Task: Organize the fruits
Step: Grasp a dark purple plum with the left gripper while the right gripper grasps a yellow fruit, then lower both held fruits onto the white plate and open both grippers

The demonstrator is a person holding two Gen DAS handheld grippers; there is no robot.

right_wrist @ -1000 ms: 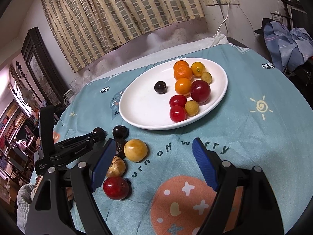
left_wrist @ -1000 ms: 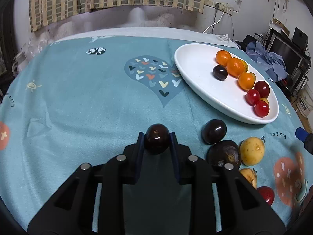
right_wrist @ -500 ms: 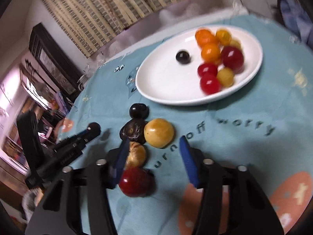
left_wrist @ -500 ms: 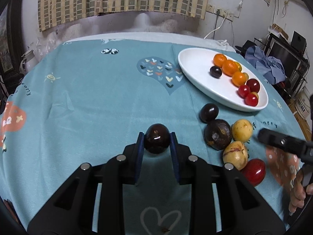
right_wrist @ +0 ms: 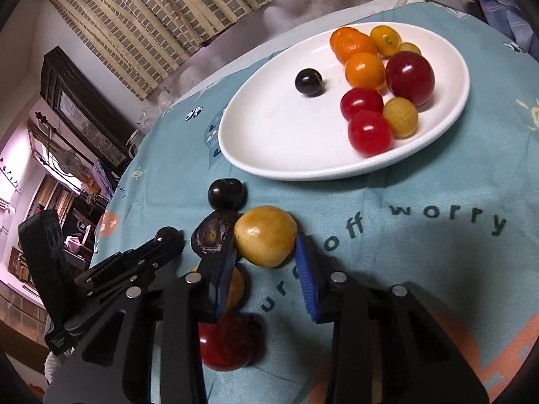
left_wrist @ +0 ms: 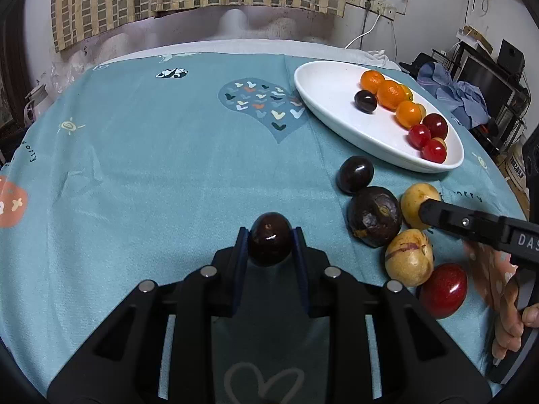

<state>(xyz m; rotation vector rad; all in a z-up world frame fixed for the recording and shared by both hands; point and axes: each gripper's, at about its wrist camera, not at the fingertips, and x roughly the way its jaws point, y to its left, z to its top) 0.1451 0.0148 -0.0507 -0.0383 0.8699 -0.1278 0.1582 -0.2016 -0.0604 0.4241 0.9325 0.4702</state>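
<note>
My left gripper (left_wrist: 269, 239) is shut on a dark plum (left_wrist: 269, 238) and holds it above the teal cloth. It also shows in the right wrist view (right_wrist: 167, 237). My right gripper (right_wrist: 264, 256) is open, its blue pads on either side of a yellow fruit (right_wrist: 265, 235) on the cloth; whether they touch it I cannot tell. A white plate (right_wrist: 269, 148) holds several orange, red, yellow and dark fruits. Beside the yellow fruit lie a dark plum (right_wrist: 225, 193), a wrinkled dark fruit (right_wrist: 210, 235), a red fruit (right_wrist: 225, 343) and a partly hidden yellow-brown one (left_wrist: 409, 257).
The teal tablecloth (left_wrist: 151, 155) covers a round table. The right gripper's arm (left_wrist: 471, 224) reaches in from the right of the left wrist view, with a hand (left_wrist: 512, 316) behind it. Clothes and shelves stand past the table's right edge.
My right gripper has come down to the loose fruits and narrowed around the yellow one. My left gripper still holds the dark plum and has shifted a little.
</note>
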